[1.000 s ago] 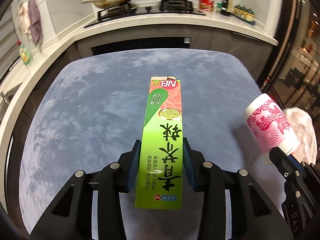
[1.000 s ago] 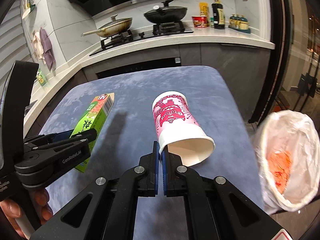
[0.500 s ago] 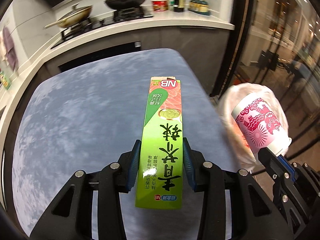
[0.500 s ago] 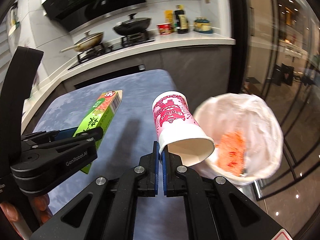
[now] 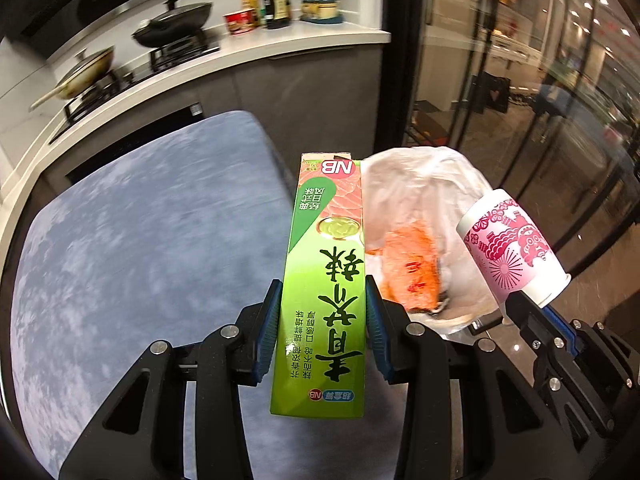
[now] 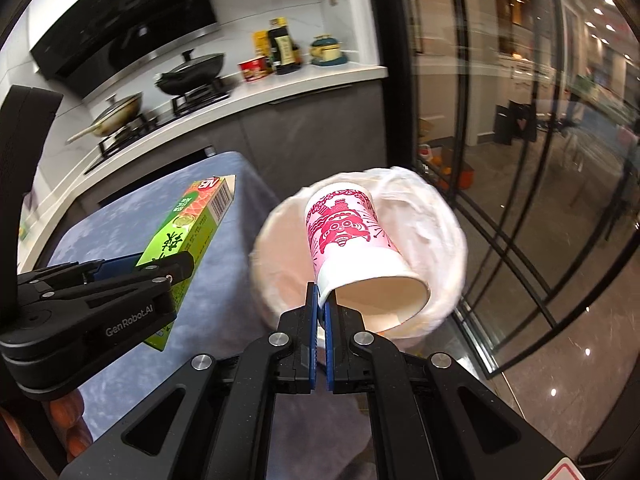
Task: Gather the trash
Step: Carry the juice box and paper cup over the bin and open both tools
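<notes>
My left gripper [image 5: 322, 322] is shut on a long green carton [image 5: 326, 280] whose far end reaches over the table edge toward a white-lined trash bin [image 5: 424, 200]. The bin holds orange waste [image 5: 412, 276]. My right gripper [image 6: 321, 304] is shut on the rim of a pink-and-white paper cup [image 6: 352, 236], which hangs tilted over the bin's lined rim [image 6: 448, 240]. In the left wrist view the cup [image 5: 512, 248] sits to the right of the bin. In the right wrist view the carton [image 6: 188, 236] and the left gripper's near finger [image 6: 100, 292] are at the left.
A blue-grey table [image 5: 140, 248] lies to the left of the bin. Behind it runs a kitchen counter [image 5: 240, 52] with pans, bottles and a red bowl. Glass doors with black frames [image 6: 520, 160] stand close on the right. A hand [image 6: 68, 424] shows at the lower left.
Both grippers have swept right, off the table toward the bin. The bin has come from the right edge to lie under the cup and beside the carton. Both grips are unchanged.
</notes>
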